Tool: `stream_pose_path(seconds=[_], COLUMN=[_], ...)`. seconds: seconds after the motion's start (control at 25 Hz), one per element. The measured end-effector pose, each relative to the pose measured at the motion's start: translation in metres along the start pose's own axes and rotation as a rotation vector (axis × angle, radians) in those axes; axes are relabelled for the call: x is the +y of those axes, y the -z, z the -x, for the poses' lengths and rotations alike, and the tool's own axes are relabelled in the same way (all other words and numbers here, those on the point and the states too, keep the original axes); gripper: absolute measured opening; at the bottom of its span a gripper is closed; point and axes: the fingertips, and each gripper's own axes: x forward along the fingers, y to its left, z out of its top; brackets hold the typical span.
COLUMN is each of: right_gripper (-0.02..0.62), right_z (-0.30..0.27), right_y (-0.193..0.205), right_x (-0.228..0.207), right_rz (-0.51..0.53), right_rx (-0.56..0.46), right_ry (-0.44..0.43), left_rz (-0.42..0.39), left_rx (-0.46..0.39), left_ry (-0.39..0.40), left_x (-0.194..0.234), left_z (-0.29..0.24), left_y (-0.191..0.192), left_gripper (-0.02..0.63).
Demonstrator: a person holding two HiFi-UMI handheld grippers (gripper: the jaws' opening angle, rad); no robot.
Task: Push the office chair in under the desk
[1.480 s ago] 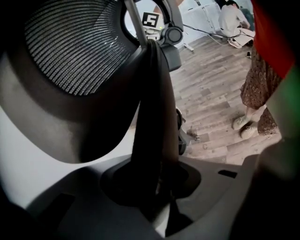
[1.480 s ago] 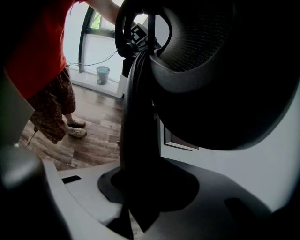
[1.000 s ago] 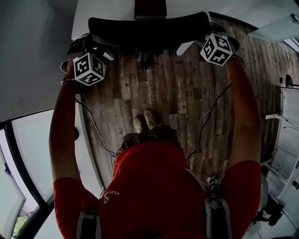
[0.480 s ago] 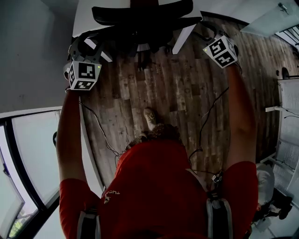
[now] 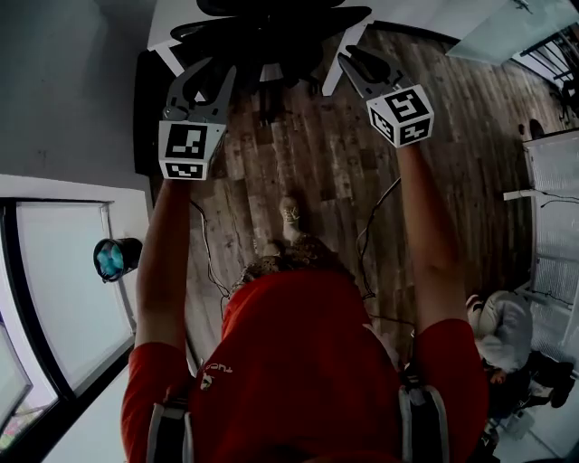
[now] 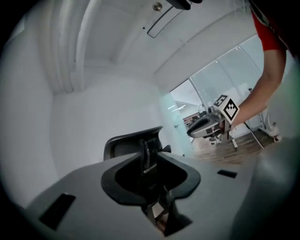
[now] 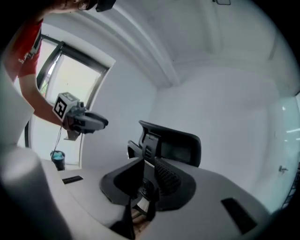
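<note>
At the far end of the person's outstretched arms, the left gripper [image 5: 206,80] is clear of all objects. Its own view shows the jaws at a narrow gap and closing, with nothing between them. The right gripper [image 5: 355,68] is in the same condition: jaws narrow, closing, empty. Both grippers point forward toward the black office chair with the curved backrest [image 5: 271,27]. Neither touches it; in the head view, a strip of brown wood-plank floor [image 5: 308,163] shows between the jaw tips and the chair.

The chair stands at the top edge of the head view, against the white flat-topped desk [image 5: 167,32]. Its dark bulk overlaps the pale desk top there. In each gripper view the backrest stands upright beyond the jaws, in front of a plain white wall; the desk cannot be made out in those views.

Task status, as a judgement:
- Done: the chair appears to be set in at the desk, and both grippers are free of it — the push looks essentially complete.
- Not confirmed: how far the seat sits under the desk top. The head view cuts the chair off at the frame edge.
- Left: at most a final nudge on the backrest if the seat still projects.
</note>
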Motion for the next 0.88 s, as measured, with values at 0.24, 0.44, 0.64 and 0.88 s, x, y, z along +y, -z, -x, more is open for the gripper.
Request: stream_pose_path(seconds=[0.24, 0.44, 0.64, 0.88], right_gripper=[0.058, 0.037, 0.026, 0.026], right_z=[0.037, 0.062, 0.086, 0.090], right_y=[-0.045, -0.068, -0.073, -0.072], right_x=[0.052, 0.077, 0.096, 0.105], right_rz=[-0.090, -0.146, -0.163, -0.169], right_rx=[-0.179, -0.315, -0.381, -0.405], right_ry=[-0.033, -0.064, -0.100, -0.115], left_rz=[0.130, 0.221, 0.298, 0.313], left_rx=[-0.094, -0.180, -0.214, -0.214], left_ry=[0.013, 0.009, -0.021, -0.032], left_x=[-0.047, -0.076, -0.098, -0.109], left_z=[0.033, 0.046, 0.053, 0.053], left_y=[-0.039, -0.069, -0.079, -0.075], left_gripper=[0.034, 0.018, 0.015, 0.014])
